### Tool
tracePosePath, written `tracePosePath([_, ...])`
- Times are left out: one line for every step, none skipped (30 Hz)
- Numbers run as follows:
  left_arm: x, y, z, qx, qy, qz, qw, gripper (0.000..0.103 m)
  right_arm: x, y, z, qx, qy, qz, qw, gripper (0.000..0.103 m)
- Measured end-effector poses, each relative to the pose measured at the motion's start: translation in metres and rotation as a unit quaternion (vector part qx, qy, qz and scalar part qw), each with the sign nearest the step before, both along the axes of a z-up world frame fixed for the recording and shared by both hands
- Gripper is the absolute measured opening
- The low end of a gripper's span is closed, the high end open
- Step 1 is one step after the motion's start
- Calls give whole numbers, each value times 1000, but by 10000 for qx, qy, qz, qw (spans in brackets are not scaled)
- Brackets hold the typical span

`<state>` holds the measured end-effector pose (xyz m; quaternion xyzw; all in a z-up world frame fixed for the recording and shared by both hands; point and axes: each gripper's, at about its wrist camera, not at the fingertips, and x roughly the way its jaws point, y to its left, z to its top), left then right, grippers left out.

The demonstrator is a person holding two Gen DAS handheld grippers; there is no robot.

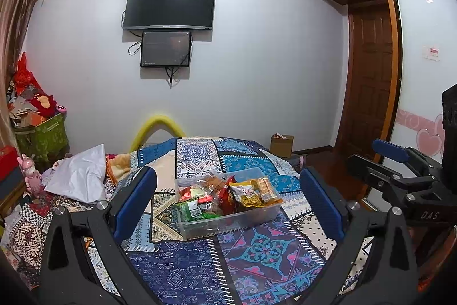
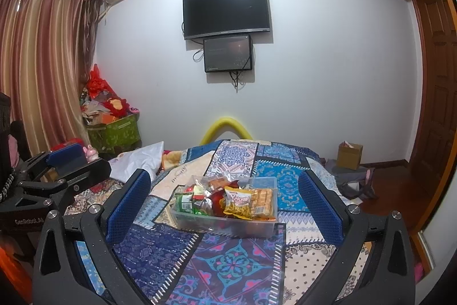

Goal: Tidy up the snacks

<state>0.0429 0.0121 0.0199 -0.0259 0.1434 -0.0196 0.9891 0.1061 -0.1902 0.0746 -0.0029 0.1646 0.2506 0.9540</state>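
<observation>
Clear plastic rectangular bin [image 1: 228, 222] heaped with bright snack packets [image 1: 228, 195] sits on the blue patterned patchwork cloth [image 1: 182, 270], seen from the left wrist between the left gripper [image 1: 227, 199] fingers, spread wide and empty; right gripper [image 1: 391, 153] at the right edge, jaw state unclear. Right wrist: same bin [image 2: 228, 227] ahead, well short of the right gripper [image 2: 224, 197], blue-padded fingers [image 2: 128, 207] wide apart, holding nothing.

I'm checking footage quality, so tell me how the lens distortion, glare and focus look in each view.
Left wrist view: strong fisheye bending of the television and door frame, dark corner vignetting, small glare spots on the screen, snack bin reasonably sharp. Right wrist view: same barrel distortion, curtain bowed, faint screen glare, bin in focus.
</observation>
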Motion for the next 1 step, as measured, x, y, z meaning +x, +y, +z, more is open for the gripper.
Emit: tracePosePath([0, 0, -1, 13, 4, 2, 10000, 101, 0, 0, -1, 1, 9, 4, 10000, 103])
